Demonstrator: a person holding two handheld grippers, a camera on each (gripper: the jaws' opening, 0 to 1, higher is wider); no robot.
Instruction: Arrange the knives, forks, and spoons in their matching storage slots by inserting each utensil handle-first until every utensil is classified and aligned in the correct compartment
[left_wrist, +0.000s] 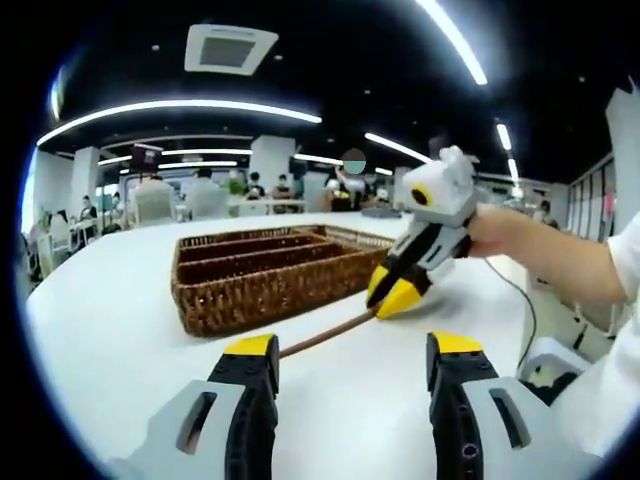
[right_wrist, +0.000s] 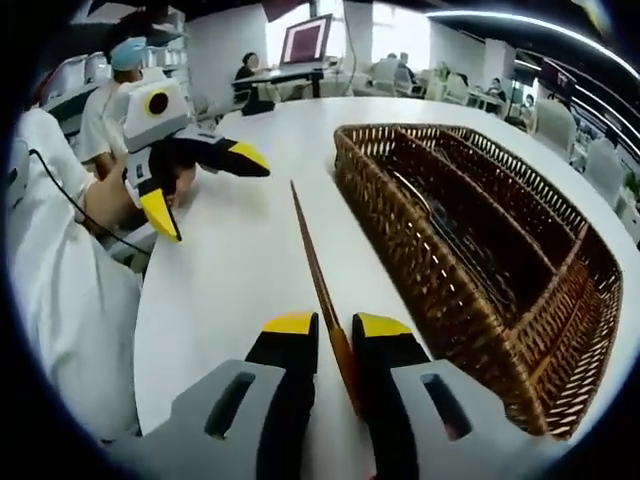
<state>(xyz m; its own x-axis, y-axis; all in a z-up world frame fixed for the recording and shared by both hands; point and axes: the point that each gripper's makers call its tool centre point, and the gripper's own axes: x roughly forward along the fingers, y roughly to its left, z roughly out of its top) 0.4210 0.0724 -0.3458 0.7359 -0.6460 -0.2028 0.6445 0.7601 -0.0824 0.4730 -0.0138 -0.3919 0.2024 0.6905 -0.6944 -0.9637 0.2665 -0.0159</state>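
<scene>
Right gripper view: the right gripper (right_wrist: 335, 335) has its fingers clamped on a thin brown wooden-handled utensil (right_wrist: 310, 250), long axis pointing up-frame, beside the brown wicker compartment tray (right_wrist: 430, 270) at right; left gripper (right_wrist: 205, 180) fingers apart.

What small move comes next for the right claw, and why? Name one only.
Probably lift and swing the thin brown utensil toward the wicker tray. The right claw is shut on one end, the rest lies along the white table beside the tray, outside every slot. The left claw is open.
</scene>
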